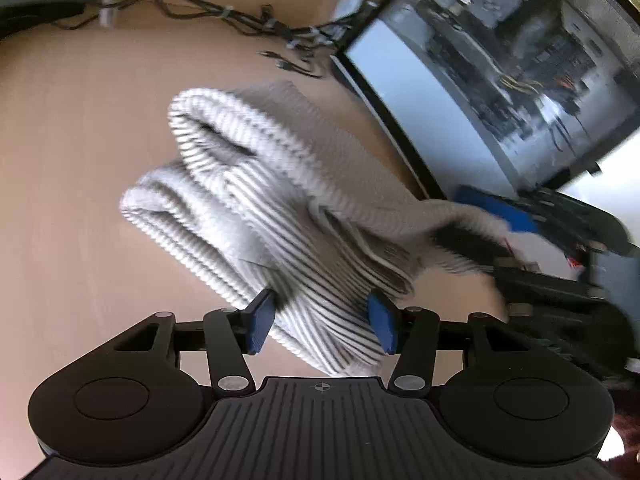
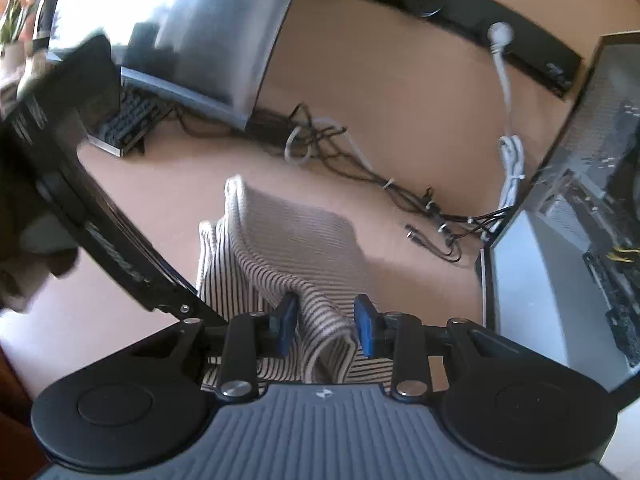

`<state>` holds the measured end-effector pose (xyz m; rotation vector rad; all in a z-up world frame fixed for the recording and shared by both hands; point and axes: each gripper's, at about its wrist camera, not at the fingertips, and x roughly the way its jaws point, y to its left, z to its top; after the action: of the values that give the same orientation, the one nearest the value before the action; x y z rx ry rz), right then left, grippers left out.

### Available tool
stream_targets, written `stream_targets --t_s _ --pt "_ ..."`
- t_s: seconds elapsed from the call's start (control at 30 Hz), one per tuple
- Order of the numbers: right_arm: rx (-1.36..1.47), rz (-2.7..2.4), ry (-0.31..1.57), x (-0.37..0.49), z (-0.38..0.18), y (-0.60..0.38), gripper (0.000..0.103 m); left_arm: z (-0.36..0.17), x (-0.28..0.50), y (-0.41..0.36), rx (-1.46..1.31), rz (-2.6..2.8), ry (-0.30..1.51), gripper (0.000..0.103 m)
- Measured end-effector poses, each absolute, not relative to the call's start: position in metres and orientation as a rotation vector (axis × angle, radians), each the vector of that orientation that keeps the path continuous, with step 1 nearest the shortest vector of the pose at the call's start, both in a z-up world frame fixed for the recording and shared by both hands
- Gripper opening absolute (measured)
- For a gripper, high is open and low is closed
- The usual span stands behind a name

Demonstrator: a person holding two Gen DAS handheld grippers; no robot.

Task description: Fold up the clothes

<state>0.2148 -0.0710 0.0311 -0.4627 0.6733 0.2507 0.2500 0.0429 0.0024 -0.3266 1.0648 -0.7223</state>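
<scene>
A grey-and-white striped knit garment (image 1: 256, 200) is bunched in folds and held above the tan table (image 1: 72, 160). My left gripper (image 1: 322, 322) has its blue pads on both sides of a thick bundle of the cloth. In the right wrist view the same garment (image 2: 280, 240) hangs forward from my right gripper (image 2: 326, 326), whose blue pads pinch a fold of it. The right gripper also shows at the right of the left wrist view (image 1: 560, 280), and the left gripper crosses the left of the right wrist view (image 2: 80, 200).
A bundle of black and white cables (image 2: 360, 160) lies on the table behind the garment. An open computer case (image 1: 500, 80) stands to the right. A monitor (image 2: 192, 28) and a keyboard (image 2: 124, 120) are at the back left.
</scene>
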Motion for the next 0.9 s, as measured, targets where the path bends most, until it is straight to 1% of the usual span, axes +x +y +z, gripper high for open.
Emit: stream_targets --t_s 0.03,0.07,0.1,0.17,0.23,0.27,0.33,0.4,0.57,0.63,0.73,0.77,0.83,0.9 --pt "-0.483 0.253 0.682 0.217 0.024 -0.068 0.031 0.004 0.248 0.040 -0.317 -0.740 1.063 0.056" --pt "-0.503 0.255 0.691 0.219 0.017 -0.065 0.022 0.005 0.246 0.038 -0.308 -0.758 1.061 0.056" --pt "-0.449 0.259 0.688 0.221 0.024 -0.067 0.010 0.006 0.244 0.037 -0.301 -0.769 1.061 0.056" --pt "-0.314 0.270 0.676 0.226 0.045 -0.074 0.008 0.004 0.244 0.036 -0.302 -0.778 1.063 0.056" --pt "-0.180 0.279 0.663 0.231 0.065 -0.080 0.008 0.000 0.244 0.036 -0.320 -0.777 1.065 0.056" --pt "-0.113 0.305 0.647 0.231 0.082 -0.082 0.008 -0.002 0.244 0.035 -0.319 -0.780 1.063 0.058" --pt "-0.039 0.382 0.674 0.233 0.093 -0.080 0.007 -0.006 0.244 0.031 -0.317 -0.785 1.060 0.058" --pt "-0.005 0.426 0.741 0.239 0.082 -0.076 0.008 -0.008 0.243 0.027 -0.307 -0.797 1.052 0.058" --pt "0.024 0.423 0.845 0.252 0.052 -0.077 0.008 -0.006 0.233 0.022 -0.251 -0.849 1.023 0.071" --pt "-0.053 0.415 0.854 0.251 0.047 -0.074 0.008 -0.003 0.228 0.024 -0.220 -0.871 1.027 0.074" --pt "-0.268 0.416 0.815 0.230 0.040 -0.051 0.009 -0.001 0.221 0.036 -0.172 -0.867 1.041 0.076" --pt "-0.348 0.418 0.792 0.223 0.036 -0.043 0.009 -0.001 0.218 0.041 -0.146 -0.855 1.048 0.080" --pt "-0.471 0.432 0.761 0.210 0.028 -0.025 0.012 -0.003 0.215 0.056 -0.135 -0.824 1.069 0.083" --pt "-0.579 0.447 0.728 0.196 0.017 -0.009 0.017 -0.004 0.215 0.080 -0.184 -0.775 1.095 0.084"
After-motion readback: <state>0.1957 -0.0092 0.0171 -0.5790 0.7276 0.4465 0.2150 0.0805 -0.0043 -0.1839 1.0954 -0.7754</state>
